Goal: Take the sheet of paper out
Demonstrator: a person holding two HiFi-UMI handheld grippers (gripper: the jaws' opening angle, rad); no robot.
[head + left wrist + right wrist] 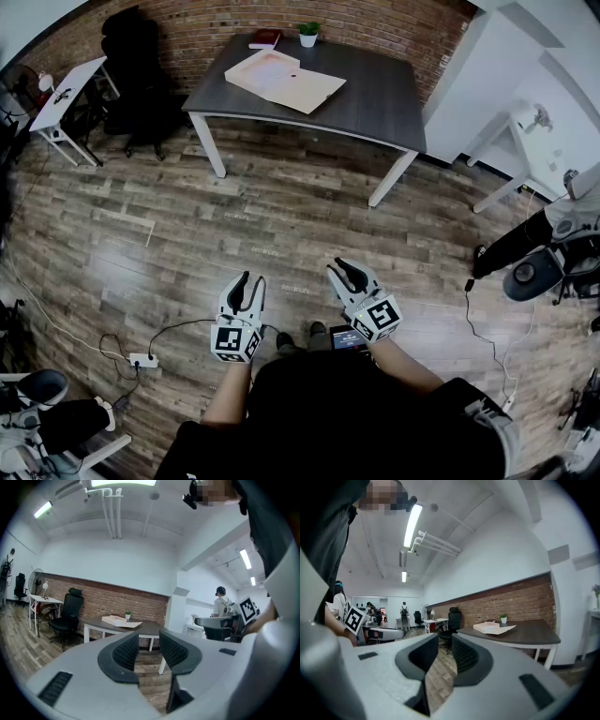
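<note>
Left tongs (pixel 251 284): jaws wide apart, empty, above wooden floor (pixel 281 216). Right tongs (pixel 345 272): jaws apart, slightly narrower, empty. Counter (pixel 375 103): well apart, ahead. Sheet of paper (pixel 309 91): flat on counter's left half, touching pale box (pixel 267 70).

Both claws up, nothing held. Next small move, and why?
Probably step forward toward the table. The folder with the paper lies on it, far across the floor, and the left claw and right claw are open, empty and well short of it.
</note>
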